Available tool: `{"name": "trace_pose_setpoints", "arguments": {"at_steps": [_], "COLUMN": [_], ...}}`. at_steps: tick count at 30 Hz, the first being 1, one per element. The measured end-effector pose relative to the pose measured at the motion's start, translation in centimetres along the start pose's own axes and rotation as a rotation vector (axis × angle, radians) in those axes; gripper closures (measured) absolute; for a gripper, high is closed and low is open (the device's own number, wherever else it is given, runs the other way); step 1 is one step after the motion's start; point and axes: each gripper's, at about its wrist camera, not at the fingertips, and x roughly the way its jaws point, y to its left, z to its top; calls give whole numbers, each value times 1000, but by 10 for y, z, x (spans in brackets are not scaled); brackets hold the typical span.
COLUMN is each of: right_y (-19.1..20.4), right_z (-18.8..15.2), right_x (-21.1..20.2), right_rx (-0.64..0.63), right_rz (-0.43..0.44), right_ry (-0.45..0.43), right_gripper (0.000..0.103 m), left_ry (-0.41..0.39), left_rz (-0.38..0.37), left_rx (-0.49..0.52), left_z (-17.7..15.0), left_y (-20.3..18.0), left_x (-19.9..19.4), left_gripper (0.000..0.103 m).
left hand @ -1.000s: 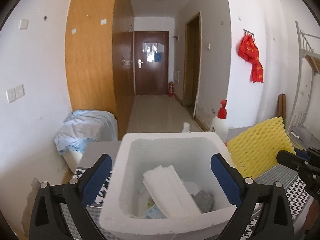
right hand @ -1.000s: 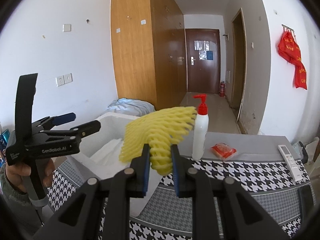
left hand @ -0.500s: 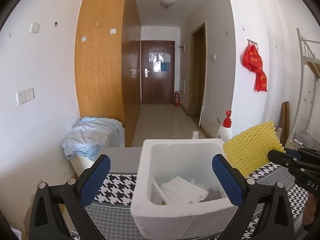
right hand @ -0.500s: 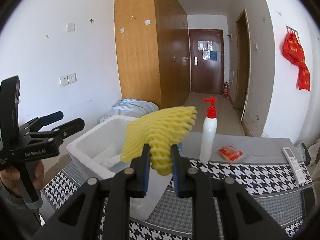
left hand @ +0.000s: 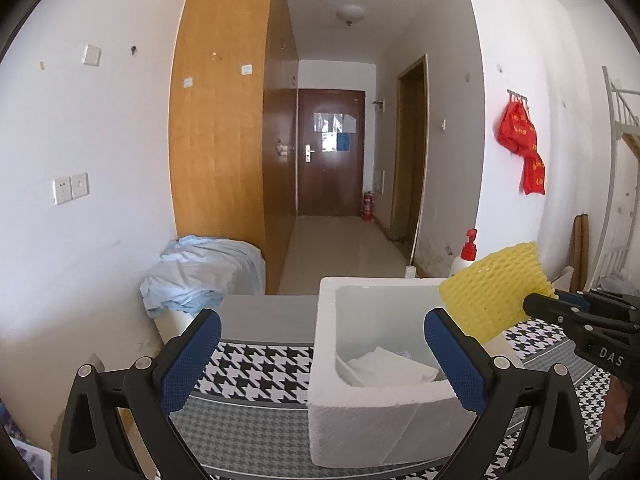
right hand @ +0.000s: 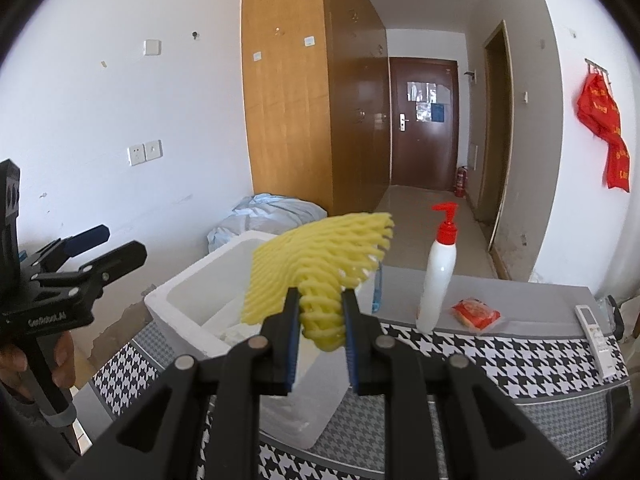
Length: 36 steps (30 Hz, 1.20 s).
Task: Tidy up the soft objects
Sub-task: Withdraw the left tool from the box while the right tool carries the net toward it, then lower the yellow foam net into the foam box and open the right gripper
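Note:
My right gripper (right hand: 320,304) is shut on a yellow foam net (right hand: 320,256), held in the air over the right rim of the white foam box (right hand: 192,300). In the left wrist view the same yellow net (left hand: 490,292) hangs at the box's (left hand: 372,428) right side, with the right gripper (left hand: 538,304) coming in from the right. White foam sheets (left hand: 388,368) lie inside the box. My left gripper (left hand: 320,344) is open and empty, standing back from the box's near left corner; in the right wrist view the left gripper (right hand: 102,244) sits at the far left.
The table (right hand: 500,364) has a houndstooth cloth. On it stand a white pump bottle with a red top (right hand: 438,276), a red packet (right hand: 476,314) and a white remote (right hand: 598,338). A pale blue cloth bundle (left hand: 204,268) lies beyond the table's far left, by the wooden wardrobe (left hand: 224,140).
My left gripper has drawn back and to the left, so the foam box looks smaller and further right. The right gripper has kept the yellow net nearly still by the box.

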Motion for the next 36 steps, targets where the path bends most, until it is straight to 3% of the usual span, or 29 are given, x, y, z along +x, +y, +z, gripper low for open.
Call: {"name": "trace_pose_setpoints", "arguments": {"at_steps": [15,36], "right_y": [18,46], "right_z": [4,14], "right_x": [14,32], "right_rx": [-7,-38], "right_rz": [23,64], "right_ry": [20,37], "right_gripper": [80,80], "left_ry": [11,13], "left_rz": [-5,75], "left_rx": [-1,-48], "left_z": [-15,-36], "left_y": [8,37], "left_x": [-17,-31], "left_gripper": [1,1]}}
